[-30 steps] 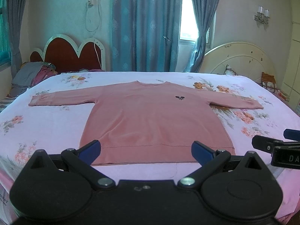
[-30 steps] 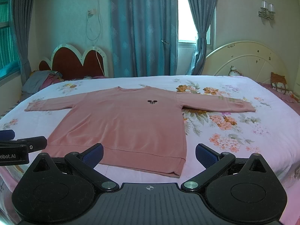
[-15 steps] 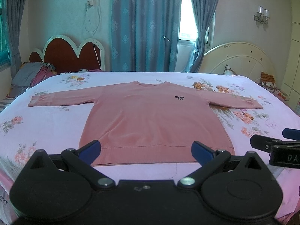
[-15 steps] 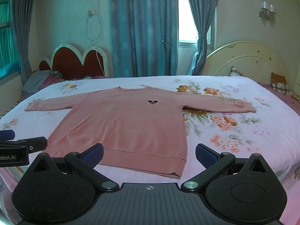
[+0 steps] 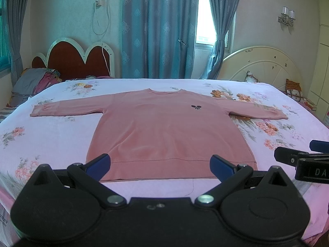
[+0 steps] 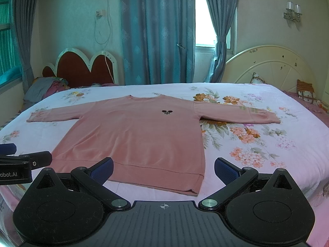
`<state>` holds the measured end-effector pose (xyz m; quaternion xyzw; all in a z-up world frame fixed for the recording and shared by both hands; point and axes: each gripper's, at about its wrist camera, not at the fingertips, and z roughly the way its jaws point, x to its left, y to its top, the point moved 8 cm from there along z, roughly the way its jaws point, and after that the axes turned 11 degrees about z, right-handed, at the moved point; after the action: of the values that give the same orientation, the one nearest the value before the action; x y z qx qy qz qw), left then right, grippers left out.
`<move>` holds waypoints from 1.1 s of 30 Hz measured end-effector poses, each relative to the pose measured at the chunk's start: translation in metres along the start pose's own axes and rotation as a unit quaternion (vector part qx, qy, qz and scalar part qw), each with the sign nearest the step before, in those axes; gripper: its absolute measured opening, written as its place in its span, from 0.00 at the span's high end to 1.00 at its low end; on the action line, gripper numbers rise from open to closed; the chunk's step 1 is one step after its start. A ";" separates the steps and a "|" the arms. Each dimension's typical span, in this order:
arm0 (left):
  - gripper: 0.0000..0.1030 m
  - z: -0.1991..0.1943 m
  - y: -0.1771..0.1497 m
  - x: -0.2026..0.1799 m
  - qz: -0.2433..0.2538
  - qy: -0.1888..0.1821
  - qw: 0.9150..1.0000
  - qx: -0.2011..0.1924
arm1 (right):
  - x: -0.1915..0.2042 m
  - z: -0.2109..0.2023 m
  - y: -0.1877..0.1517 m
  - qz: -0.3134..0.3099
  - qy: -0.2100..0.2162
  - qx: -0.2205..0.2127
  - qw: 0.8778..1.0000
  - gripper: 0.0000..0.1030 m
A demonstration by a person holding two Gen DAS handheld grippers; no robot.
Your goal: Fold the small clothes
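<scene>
A pink long-sleeved sweater (image 5: 164,131) lies flat on the floral bedspread (image 5: 51,142), front up, both sleeves spread out, hem nearest me. It also shows in the right wrist view (image 6: 139,135). My left gripper (image 5: 160,164) is open and empty, hovering just short of the hem's middle. My right gripper (image 6: 163,169) is open and empty, near the hem's right corner. Each gripper shows at the edge of the other's view: the right gripper (image 5: 304,160) in the left wrist view, the left gripper (image 6: 22,162) in the right wrist view.
A red heart-shaped headboard (image 5: 72,61) and a pile of clothes (image 5: 33,82) stand at the far left. A cream headboard (image 5: 263,65) with cushions (image 5: 294,90) is at the far right. Blue curtains (image 5: 158,28) hang behind the bed.
Both grippers have barely moved; the views have shifted only slightly. The sweater lies as before.
</scene>
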<state>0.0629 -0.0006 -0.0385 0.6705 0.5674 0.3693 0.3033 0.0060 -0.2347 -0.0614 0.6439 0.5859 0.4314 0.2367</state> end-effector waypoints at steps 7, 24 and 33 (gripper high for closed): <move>0.00 0.000 0.000 0.000 0.001 0.000 1.000 0.000 | -0.001 -0.001 0.001 0.000 0.000 0.000 1.000 0.00; 0.00 -0.001 0.001 0.001 0.001 0.001 1.000 0.001 | 0.001 0.000 0.001 -0.001 0.000 0.000 1.000 0.00; 0.00 -0.001 0.000 0.001 0.001 -0.001 1.000 0.001 | 0.001 -0.001 0.001 -0.001 -0.001 0.000 1.000 0.00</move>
<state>0.0624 0.0004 -0.0382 0.6719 0.5670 0.3682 0.3025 0.0059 -0.2341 -0.0601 0.6436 0.5867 0.4304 0.2373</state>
